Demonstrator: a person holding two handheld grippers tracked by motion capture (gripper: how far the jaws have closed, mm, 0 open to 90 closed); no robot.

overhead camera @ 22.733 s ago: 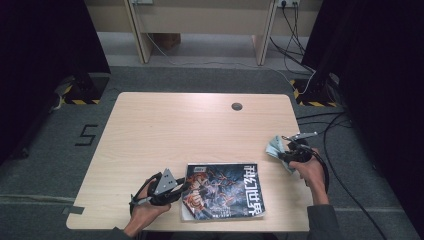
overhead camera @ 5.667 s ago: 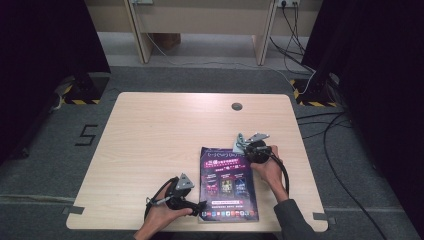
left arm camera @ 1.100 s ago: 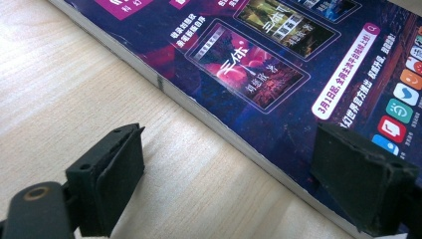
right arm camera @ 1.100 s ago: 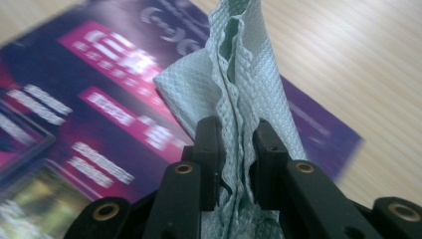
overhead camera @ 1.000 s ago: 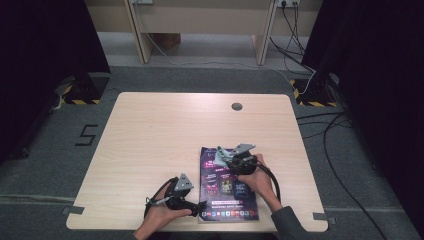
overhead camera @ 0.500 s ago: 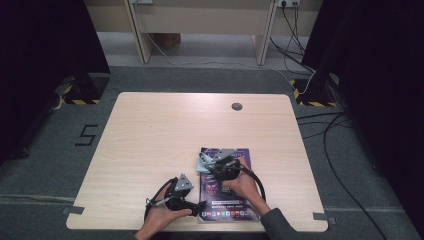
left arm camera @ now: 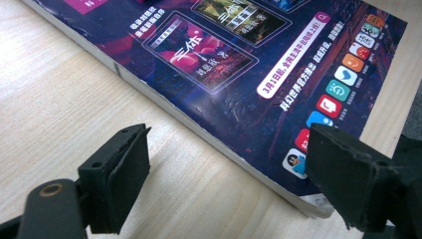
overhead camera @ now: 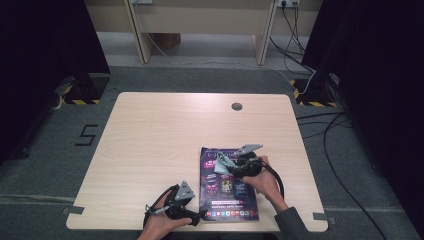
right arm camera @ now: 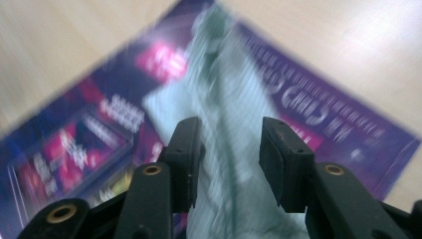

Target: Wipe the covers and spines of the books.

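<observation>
A magazine point(overhead camera: 229, 197) with a dark purple cover lies flat near the table's front edge. A pale green cloth point(overhead camera: 221, 164) rests on its upper part. My right gripper point(overhead camera: 231, 165) is over the cloth. In the right gripper view its jaws point(right arm camera: 230, 149) have just been opening and stand apart, with the cloth point(right arm camera: 224, 99) between them and the blurred magazine point(right arm camera: 89, 144) below. My left gripper point(overhead camera: 199, 216) sits low at the magazine's near left corner. Its jaws point(left arm camera: 229, 179) are wide open on either side of that corner of the magazine point(left arm camera: 224, 74) and do not press on it.
The light wooden table point(overhead camera: 165, 135) has a round cable hole point(overhead camera: 236, 106) near its far edge. Dark curtains stand to both sides, and cables run over the floor at the right. A black cable loops from the right gripper beside the magazine.
The right gripper slid left across the magazine with the cloth, then came back a little to the right, and its jaws now stand wider. The left gripper has stayed put.
</observation>
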